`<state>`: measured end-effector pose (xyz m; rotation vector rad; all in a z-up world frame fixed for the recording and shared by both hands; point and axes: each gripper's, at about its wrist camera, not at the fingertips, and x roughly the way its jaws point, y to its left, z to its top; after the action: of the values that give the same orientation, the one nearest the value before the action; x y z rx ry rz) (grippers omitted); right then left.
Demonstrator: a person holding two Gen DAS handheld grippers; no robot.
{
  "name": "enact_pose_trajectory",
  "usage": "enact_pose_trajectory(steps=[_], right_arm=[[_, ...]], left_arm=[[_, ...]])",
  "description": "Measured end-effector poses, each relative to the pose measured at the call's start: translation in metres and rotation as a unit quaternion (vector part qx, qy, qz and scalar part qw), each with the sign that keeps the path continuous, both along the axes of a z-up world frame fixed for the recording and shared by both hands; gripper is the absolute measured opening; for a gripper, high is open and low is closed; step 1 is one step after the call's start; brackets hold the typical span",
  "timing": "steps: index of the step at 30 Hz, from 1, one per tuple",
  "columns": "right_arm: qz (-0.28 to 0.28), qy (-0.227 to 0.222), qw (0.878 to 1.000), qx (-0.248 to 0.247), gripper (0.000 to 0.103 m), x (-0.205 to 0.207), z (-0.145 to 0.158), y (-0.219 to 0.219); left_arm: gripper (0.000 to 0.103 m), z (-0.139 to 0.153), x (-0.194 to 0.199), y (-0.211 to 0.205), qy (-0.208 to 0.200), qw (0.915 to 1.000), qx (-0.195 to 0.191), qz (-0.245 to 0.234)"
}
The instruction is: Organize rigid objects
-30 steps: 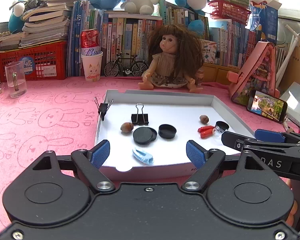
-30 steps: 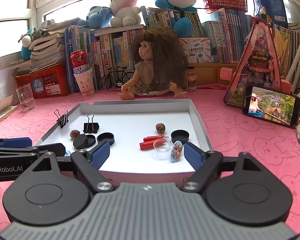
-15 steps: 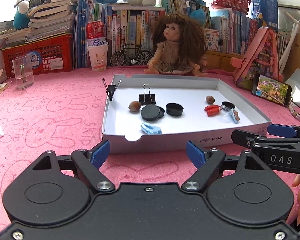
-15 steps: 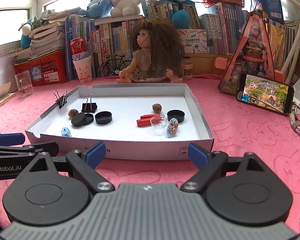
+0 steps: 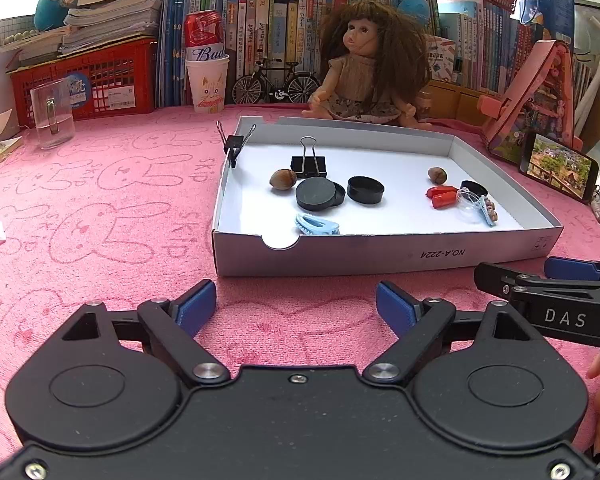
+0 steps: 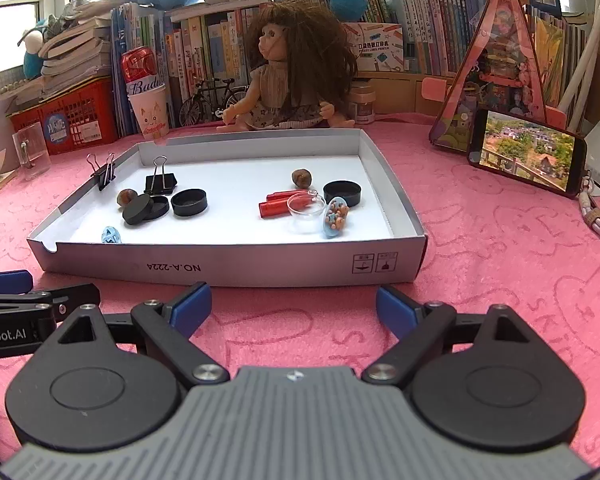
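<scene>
A shallow white box tray (image 5: 380,258) lies on the pink cloth. It holds a black binder clip (image 5: 309,164), two hazelnuts (image 5: 283,179), several black round lids (image 5: 320,194), a blue hair clip (image 5: 316,225), red pieces (image 5: 442,197), a clear dome (image 6: 306,212) and a blue beaded clip (image 6: 335,216). Another binder clip (image 5: 234,146) grips the tray's left rim. My left gripper (image 5: 296,300) hovers in front of the tray's near wall, its jaws opening with nothing between them. My right gripper (image 6: 294,304) is beside it, open and empty.
A doll (image 5: 370,68) sits behind the tray. A glass mug (image 5: 52,118) stands far left, a can in a paper cup (image 5: 206,68) and a model bicycle (image 5: 276,84) at the back. A phone (image 6: 526,152) leans on a pink stand (image 6: 496,72) at the right. Books line the back.
Both grippers have drawn back from over the tray and sunk towards the cloth in front of its near wall. Both pairs of jaws stand a little wider.
</scene>
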<state>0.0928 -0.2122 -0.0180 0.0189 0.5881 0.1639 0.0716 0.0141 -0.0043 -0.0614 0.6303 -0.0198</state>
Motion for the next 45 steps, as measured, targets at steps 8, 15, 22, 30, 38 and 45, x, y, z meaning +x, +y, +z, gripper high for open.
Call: enact_pose_trajectory(steps=[8, 15, 22, 30, 38, 45], right_arm=[[0.007, 0.01, 1.0, -0.007, 0.101, 0.002, -0.002, 0.003], [0.008, 0.013, 1.0, -0.009, 0.103, 0.004, -0.002, 0.004], [0.007, 0.014, 1.0, -0.01, 0.103, 0.004, -0.003, 0.004], [0.006, 0.015, 1.0, -0.012, 0.103, 0.005, -0.004, 0.004], [0.007, 0.015, 1.0, -0.014, 0.103, 0.004, -0.003, 0.004], [0.007, 0.015, 1.0, -0.013, 0.103, 0.005, -0.003, 0.004]], left_arm=[[0.094, -0.002, 0.0, -0.001, -0.003, 1.0, 0.004, 0.002], [0.099, -0.004, 0.0, -0.003, -0.007, 0.9999, 0.012, -0.001], [0.102, -0.004, 0.002, -0.004, 0.001, 0.9998, 0.016, -0.007], [0.102, -0.004, 0.003, -0.004, 0.004, 0.9998, 0.018, -0.006], [0.102, -0.004, 0.003, 0.0, -0.002, 1.0, 0.0, 0.002], [0.102, -0.005, -0.003, 0.014, -0.025, 0.9983, -0.052, 0.011]])
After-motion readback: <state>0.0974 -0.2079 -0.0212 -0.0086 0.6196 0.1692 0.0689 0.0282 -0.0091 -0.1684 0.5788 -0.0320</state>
